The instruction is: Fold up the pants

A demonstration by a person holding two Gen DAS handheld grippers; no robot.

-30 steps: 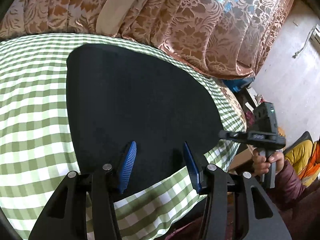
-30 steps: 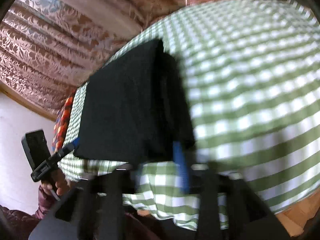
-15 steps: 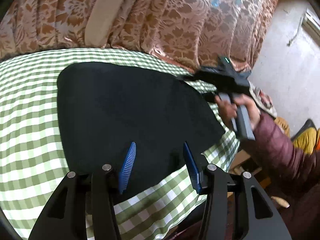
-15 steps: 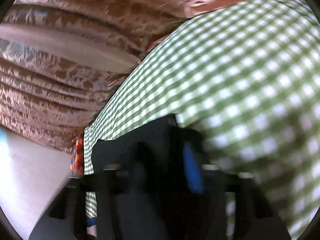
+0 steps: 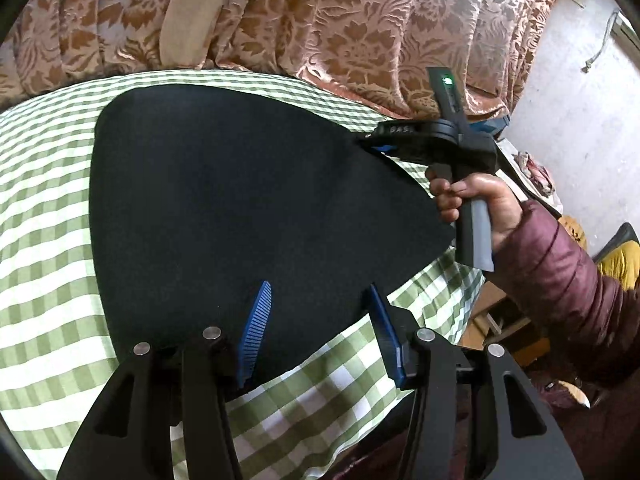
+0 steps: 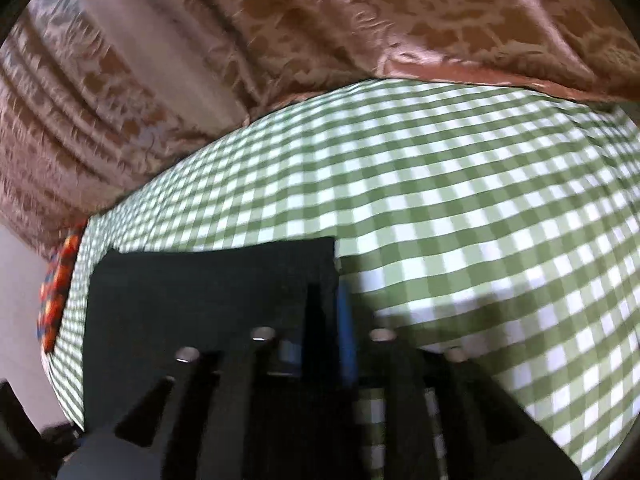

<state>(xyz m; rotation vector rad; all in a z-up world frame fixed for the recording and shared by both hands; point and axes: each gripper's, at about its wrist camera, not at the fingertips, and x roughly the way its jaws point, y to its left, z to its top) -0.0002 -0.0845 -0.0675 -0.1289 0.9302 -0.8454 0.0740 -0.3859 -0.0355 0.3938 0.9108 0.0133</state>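
Observation:
The black pants (image 5: 240,200) lie folded flat on a green-and-white checked tablecloth (image 5: 44,240). My left gripper (image 5: 316,320) is open and empty, its blue pads above the near edge of the pants. My right gripper (image 5: 376,146) shows in the left wrist view, held by a hand, its tips at the far right edge of the pants. In the right wrist view the right gripper (image 6: 326,320) has its jaws close together on the edge of the pants (image 6: 208,292), which fill the lower left.
A brown floral curtain (image 5: 320,20) hangs behind the table. The table edge drops off at the right (image 5: 460,280), with clutter and a yellow cloth (image 5: 616,264) beyond. A red patterned cloth (image 6: 60,280) lies at the table's far left end.
My right gripper has swung up from below the table's right edge to the far right edge of the pants and closed there. The left gripper has stayed open over the near edge.

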